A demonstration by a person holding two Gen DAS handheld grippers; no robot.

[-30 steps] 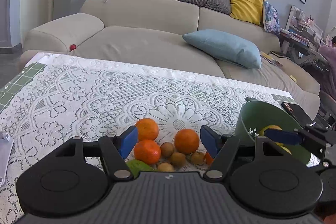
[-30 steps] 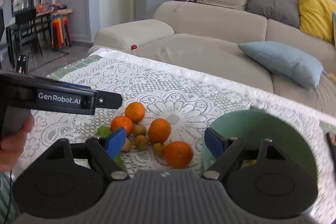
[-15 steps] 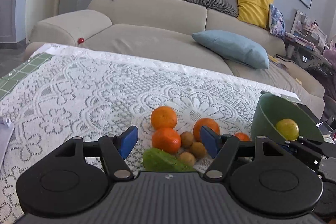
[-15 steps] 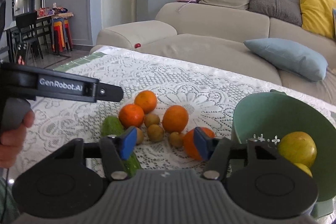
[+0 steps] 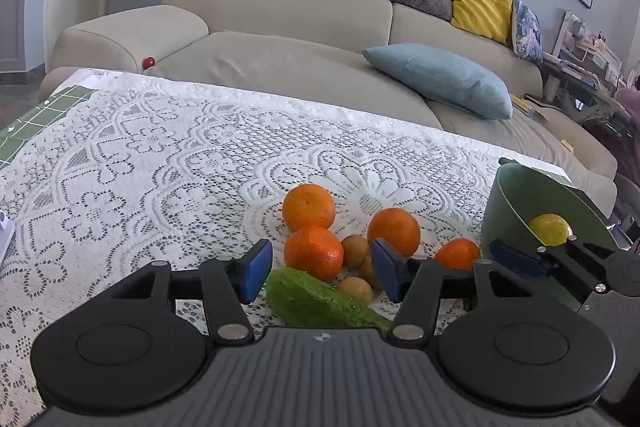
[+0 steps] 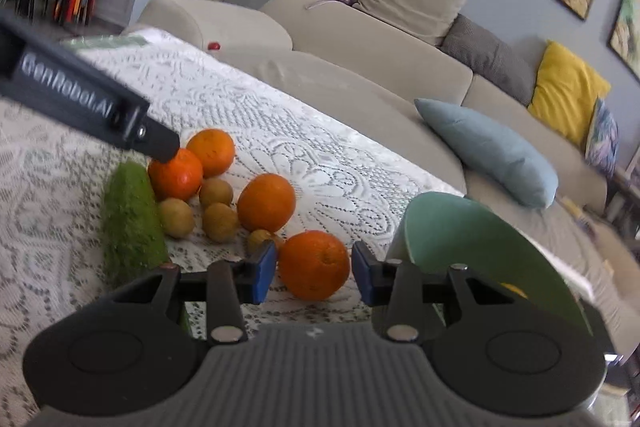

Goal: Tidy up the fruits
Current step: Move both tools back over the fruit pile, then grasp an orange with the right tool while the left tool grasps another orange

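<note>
Several oranges, small brown fruits (image 5: 354, 250) and a green cucumber (image 5: 316, 301) lie in a cluster on the lace tablecloth. A green bowl (image 5: 516, 203) at the right holds a yellow fruit (image 5: 550, 229). My left gripper (image 5: 320, 271) is open and empty, just above the cucumber. My right gripper (image 6: 314, 273) is open, with its blue pads either side of the nearest orange (image 6: 314, 265), not closed on it. The bowl also shows in the right wrist view (image 6: 472, 239), as does the cucumber (image 6: 130, 219).
The table's lace cloth (image 5: 160, 167) stretches left and back. A beige sofa (image 5: 280, 27) with a blue pillow (image 5: 440, 79) stands behind the far edge. The left gripper's body (image 6: 80, 99) crosses the right wrist view at upper left.
The right gripper has dropped and tilted toward the nearest orange, which now sits between its pads. The left gripper has shifted slightly, with the fruit cluster closer in view.
</note>
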